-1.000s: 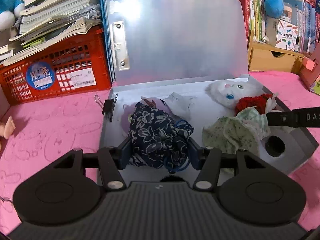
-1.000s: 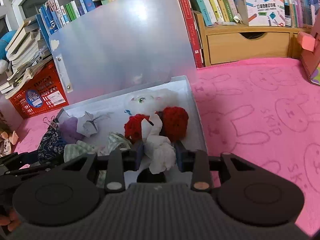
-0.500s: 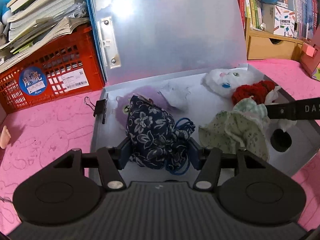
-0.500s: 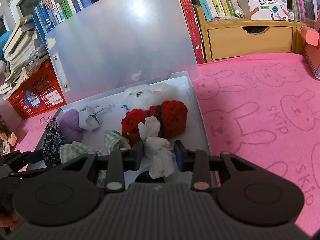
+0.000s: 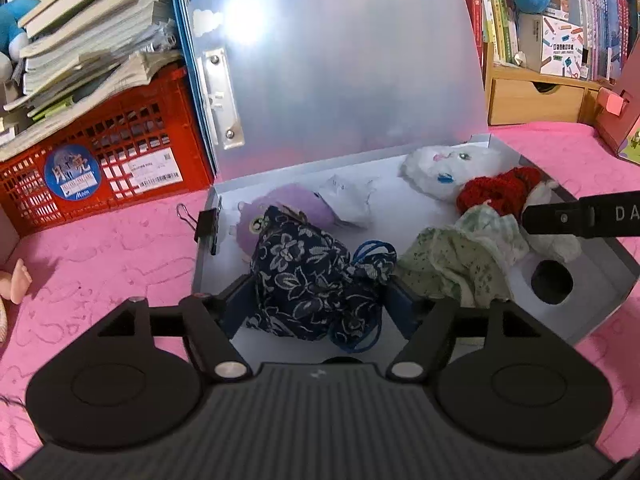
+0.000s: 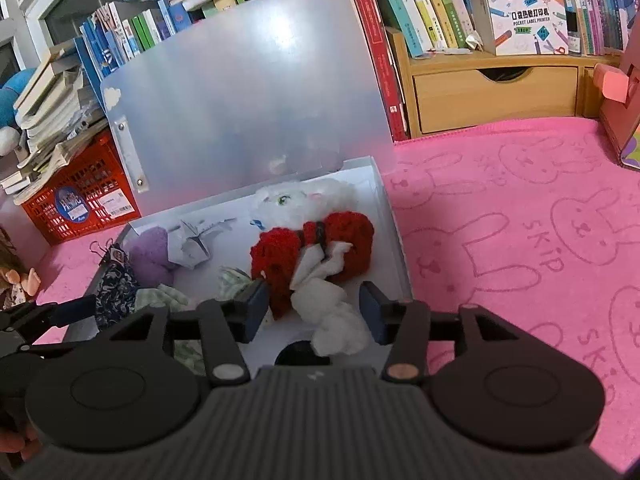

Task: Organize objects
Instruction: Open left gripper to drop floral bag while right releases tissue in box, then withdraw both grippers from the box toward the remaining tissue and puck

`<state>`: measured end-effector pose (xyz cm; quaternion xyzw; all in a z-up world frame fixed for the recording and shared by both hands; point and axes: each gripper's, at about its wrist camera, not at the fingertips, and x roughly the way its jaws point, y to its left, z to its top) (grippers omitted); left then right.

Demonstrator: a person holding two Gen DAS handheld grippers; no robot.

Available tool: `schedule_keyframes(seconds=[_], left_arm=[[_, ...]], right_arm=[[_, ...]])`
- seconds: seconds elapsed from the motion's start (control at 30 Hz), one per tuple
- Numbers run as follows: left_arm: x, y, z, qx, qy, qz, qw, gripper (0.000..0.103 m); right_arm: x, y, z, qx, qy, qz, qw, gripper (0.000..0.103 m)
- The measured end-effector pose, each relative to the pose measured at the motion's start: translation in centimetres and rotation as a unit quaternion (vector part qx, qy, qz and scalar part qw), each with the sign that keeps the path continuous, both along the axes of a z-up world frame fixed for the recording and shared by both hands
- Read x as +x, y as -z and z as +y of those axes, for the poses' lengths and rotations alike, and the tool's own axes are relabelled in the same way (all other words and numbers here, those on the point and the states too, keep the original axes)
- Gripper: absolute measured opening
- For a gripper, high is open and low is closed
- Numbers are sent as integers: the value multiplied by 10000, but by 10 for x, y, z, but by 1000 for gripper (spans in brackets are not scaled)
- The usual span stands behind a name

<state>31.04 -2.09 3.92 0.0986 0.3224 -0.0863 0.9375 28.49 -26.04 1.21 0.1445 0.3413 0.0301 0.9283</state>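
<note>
A grey file box (image 5: 202, 256) lies on the pink mat with its frosted lid (image 5: 340, 72) standing up. My left gripper (image 5: 322, 306) straddles a navy floral pouch (image 5: 304, 276) that rests on the box floor. Its jaws are opening and the pads stand just off the pouch. My right gripper (image 6: 314, 312) is also opening, with a white crumpled cloth (image 6: 332, 312) lying loose between its pads, tied to a red knitted piece (image 6: 312, 244). Also in the box are a white plush cat (image 5: 444, 168), a green floral cloth (image 5: 452, 264), a purple plush (image 5: 288, 208) and crumpled paper (image 5: 348, 200).
A red crate (image 5: 100, 168) under stacked books stands left of the box. A black binder clip (image 5: 204, 224) is on the box's left wall. A wooden drawer unit (image 6: 492, 96) and bookshelves line the back. The pink bunny mat (image 6: 520, 240) spreads to the right. A doll (image 5: 16, 280) lies far left.
Both grippers' jaws have widened. The left has let go of the navy pouch and the right has let go of the white cloth. Both things now lie in the box.
</note>
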Motion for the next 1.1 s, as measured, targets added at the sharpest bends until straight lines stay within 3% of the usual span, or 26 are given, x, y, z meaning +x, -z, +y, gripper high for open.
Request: schedule_keyframes(seconds=[0.33, 0.8, 1.1], left_arm=[[-15, -17, 5, 57, -18, -310, 9995, 84], [-80, -55, 20, -142, 306, -1099, 9934, 88], [-133, -42, 35, -450, 494, -837, 9942, 88]], right_arm=[[-15, -13, -3, -12, 16, -175, 9998, 82], [-84, -40, -5, -324, -270, -757, 9962, 87], [-136, -29, -2, -760, -406, -869, 9925, 88]])
